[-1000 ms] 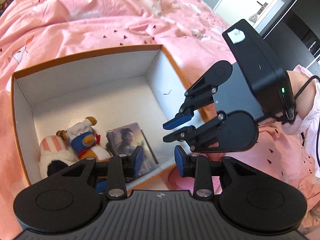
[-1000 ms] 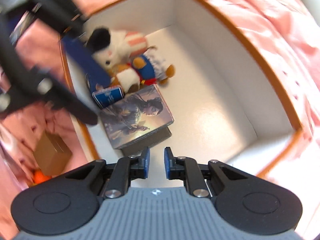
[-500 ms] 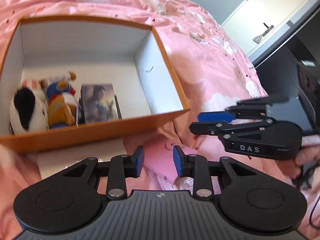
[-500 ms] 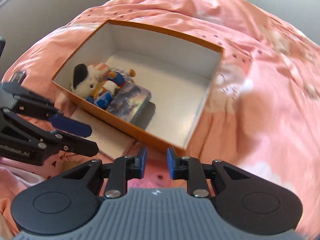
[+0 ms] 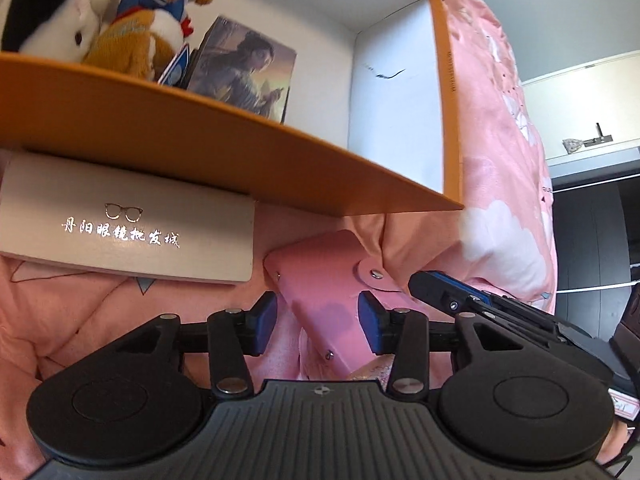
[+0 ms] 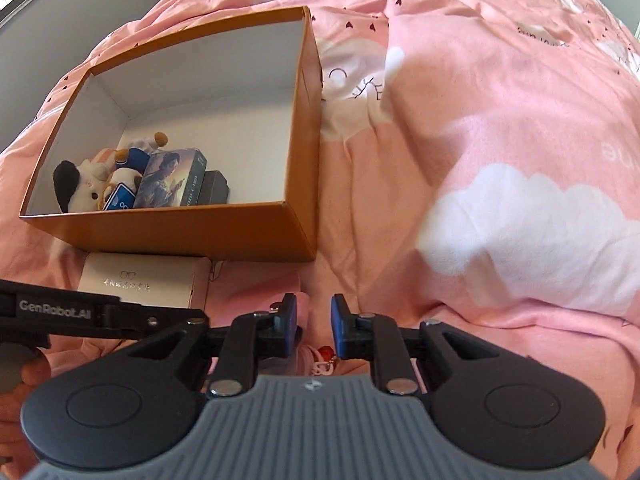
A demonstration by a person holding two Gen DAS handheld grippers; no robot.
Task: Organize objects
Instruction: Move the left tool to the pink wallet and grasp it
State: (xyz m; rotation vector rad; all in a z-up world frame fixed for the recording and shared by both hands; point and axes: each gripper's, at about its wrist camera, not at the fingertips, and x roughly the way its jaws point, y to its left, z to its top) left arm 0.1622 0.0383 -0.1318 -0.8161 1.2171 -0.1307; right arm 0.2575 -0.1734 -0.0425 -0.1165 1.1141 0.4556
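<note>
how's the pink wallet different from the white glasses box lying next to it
The pink wallet is soft-looking, with a snap tab, and lies askew; the white glasses box is rigid, printed with a glasses logo, and sits along the orange box. The wallet lies between the open fingers of the left tool; nothing is around the glasses box. Both rest on the pink bedding outside the orange box.

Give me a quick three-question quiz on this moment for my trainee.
1. True or false: the pink wallet lies inside the orange box.
2. Which tongs straddle the wallet: A) left tongs B) right tongs?
3. Fill in: the white glasses case lies on the bed against the box's ____ wall.

Key: 1 false, it lies on the bedding outside; 2 A, open, not yet gripping; 3 near, outer.
</note>
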